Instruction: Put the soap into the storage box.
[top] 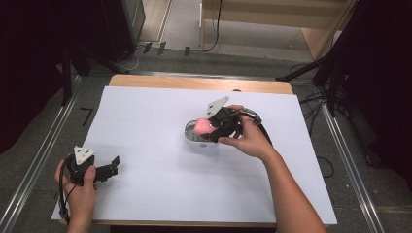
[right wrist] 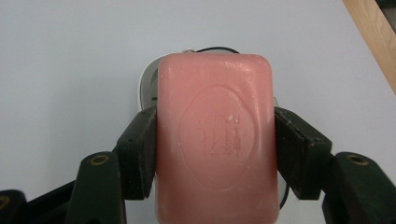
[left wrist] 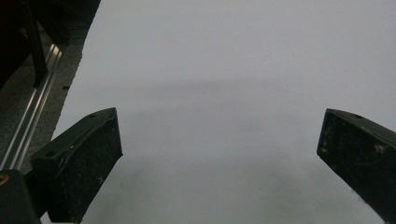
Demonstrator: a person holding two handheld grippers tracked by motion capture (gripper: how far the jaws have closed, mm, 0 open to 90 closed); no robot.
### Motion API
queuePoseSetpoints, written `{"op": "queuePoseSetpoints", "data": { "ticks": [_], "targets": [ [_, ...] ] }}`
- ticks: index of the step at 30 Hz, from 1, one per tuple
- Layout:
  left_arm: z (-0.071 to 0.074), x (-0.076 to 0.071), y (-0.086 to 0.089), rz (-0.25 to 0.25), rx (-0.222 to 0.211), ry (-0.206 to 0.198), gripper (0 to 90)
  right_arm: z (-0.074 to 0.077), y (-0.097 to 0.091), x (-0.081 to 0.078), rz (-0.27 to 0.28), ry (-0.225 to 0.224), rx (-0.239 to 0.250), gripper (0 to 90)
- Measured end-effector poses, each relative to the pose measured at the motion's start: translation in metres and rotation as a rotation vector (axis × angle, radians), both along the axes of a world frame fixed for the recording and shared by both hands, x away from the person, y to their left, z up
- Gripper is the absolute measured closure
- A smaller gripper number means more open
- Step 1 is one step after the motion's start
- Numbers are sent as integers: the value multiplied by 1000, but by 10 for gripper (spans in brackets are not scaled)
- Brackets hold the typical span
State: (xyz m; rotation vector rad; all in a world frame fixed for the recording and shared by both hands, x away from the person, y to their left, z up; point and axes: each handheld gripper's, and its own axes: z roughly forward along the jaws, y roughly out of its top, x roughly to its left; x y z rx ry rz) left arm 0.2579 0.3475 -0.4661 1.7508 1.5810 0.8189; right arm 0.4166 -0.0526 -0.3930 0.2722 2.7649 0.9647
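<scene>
Left tool (top: 115, 161) sits wide open, holding nothing; right tool (right wrist: 215, 140) clamps a pink rectangular soap bar (right wrist: 215, 135) above a white oval dish (top: 190, 137).

The pink soap (right wrist: 215, 140) hides most of the white dish (right wrist: 148, 86); its stamped characters are unreadable

A wooden table (top: 145, 80) carries a large white sheet (top: 160, 170) that covers nearly all of its top, leaving a strip of bare wood along the far edge, and a small white dish (top: 190, 137) sits on the sheet, right of its middle.
</scene>
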Motion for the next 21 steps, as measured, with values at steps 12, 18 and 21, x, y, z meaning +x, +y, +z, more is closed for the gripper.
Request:
{"op": "queuePoseSetpoints", "data": {
  "ticks": [12, 18, 21],
  "targets": [
    [0, 0, 0, 1, -2, 1, 1, -12, 5, 7, 38, 17, -40, 385],
    [0, 0, 0, 1, 0, 2, 1, -16, 4, 10, 42, 30, -39, 385],
    [0, 0, 0, 1, -1, 2, 1, -18, 4, 12, 44, 41, -45, 385]
  ]
}}
